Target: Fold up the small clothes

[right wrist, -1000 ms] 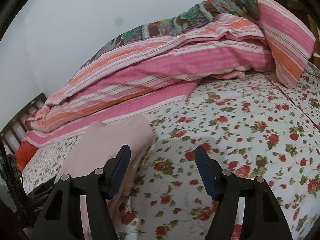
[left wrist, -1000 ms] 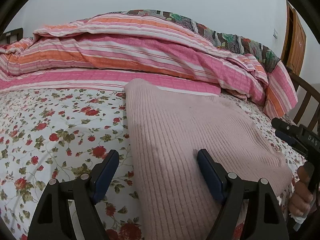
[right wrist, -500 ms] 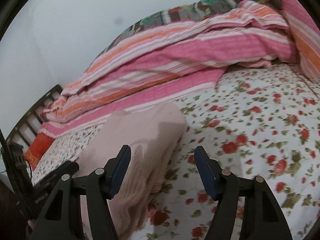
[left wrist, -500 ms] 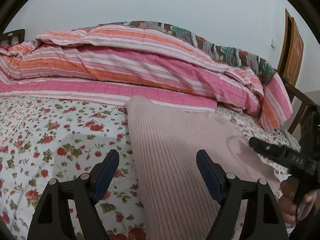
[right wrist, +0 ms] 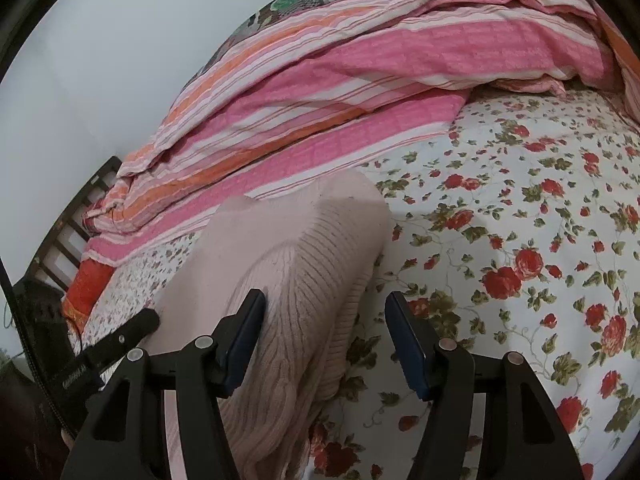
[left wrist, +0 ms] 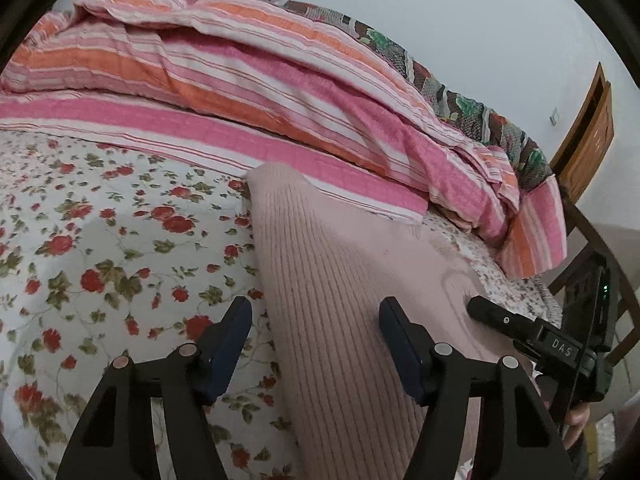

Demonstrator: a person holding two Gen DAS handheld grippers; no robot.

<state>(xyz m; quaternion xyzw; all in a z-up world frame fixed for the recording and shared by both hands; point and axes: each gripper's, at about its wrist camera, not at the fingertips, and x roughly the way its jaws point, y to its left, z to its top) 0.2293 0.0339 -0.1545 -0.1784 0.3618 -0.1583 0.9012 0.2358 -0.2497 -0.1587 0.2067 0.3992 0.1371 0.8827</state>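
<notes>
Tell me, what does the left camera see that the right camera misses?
Only the left wrist view shows the wooden door and the right gripper from outside. Only the right wrist view shows the dark slatted headboard and the left gripper from outside. Both show the pink sweater lying on the flowered sheet, with the striped quilt heaped behind it.

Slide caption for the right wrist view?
Open right claw straddles the pink ribbed sweater's edge on the floral bedsheet.
</notes>
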